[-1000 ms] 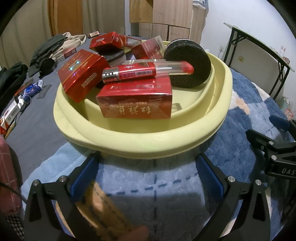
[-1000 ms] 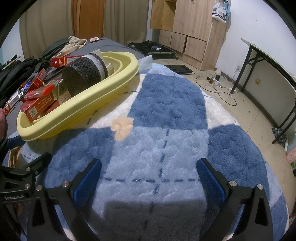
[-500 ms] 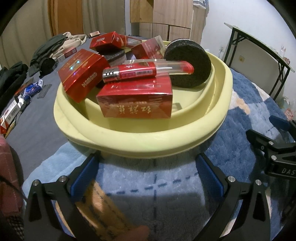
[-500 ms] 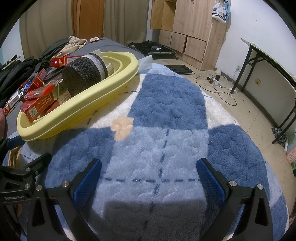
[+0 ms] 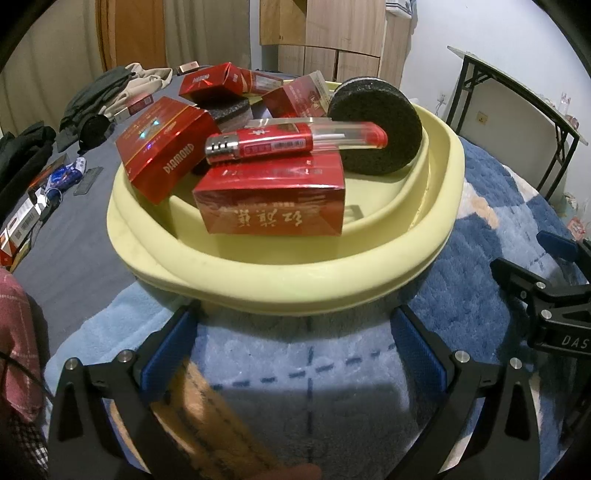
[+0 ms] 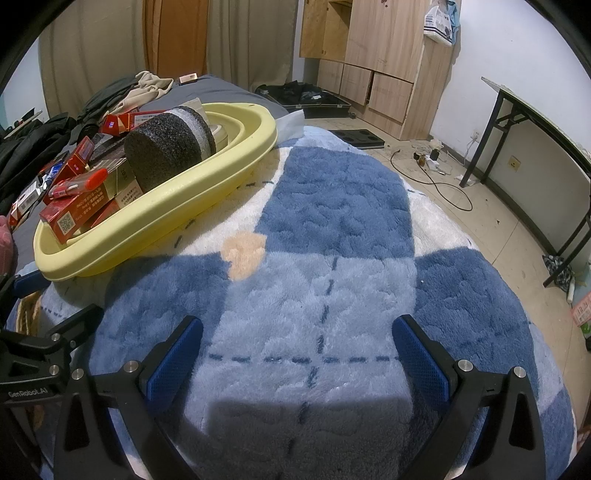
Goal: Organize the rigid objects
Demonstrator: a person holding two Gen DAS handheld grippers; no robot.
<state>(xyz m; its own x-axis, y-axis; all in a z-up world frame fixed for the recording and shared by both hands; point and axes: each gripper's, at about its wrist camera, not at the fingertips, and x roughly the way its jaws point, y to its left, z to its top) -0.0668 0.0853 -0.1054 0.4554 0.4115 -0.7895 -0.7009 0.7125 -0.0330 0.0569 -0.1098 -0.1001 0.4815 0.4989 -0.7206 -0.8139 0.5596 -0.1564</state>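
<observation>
Left wrist view shows a plush blanket [image 5: 332, 369] in blue, pale blue and white patches spread over a bed, with a dark grey sheet [image 5: 74, 266] at the left of the frame strewn with clothes and small boxes. Wooden cupboards [image 5: 325, 26] stand along the far wall at the top, and a black-legged folding bench [image 5: 517, 92] stands against the white wall at the upper right.

A pale yellow basin [image 5: 295, 291] fills the middle of the frame, resting on the blanket just beyond the left gripper [image 5: 295, 347]. Inside it lie several red cigarette boxes [image 5: 273, 206], a red lighter [image 5: 291, 142] resting across the nearest box, and a round black sponge disc [image 5: 376, 125] leaning against the far right wall of the basin.

The left gripper is spread wide and holds nothing; its blue pads [image 5: 417, 343] hover over the blanket close to the basin's near rim. A blurred tan woven item [image 5: 207, 417] sits below it at the lower left.

Right wrist view shows the right gripper [image 6: 295, 354] also spread wide and empty above bare blanket, with the basin well off to the upper left and a tiled floor [image 6: 461, 206] with cables at the right.
</observation>
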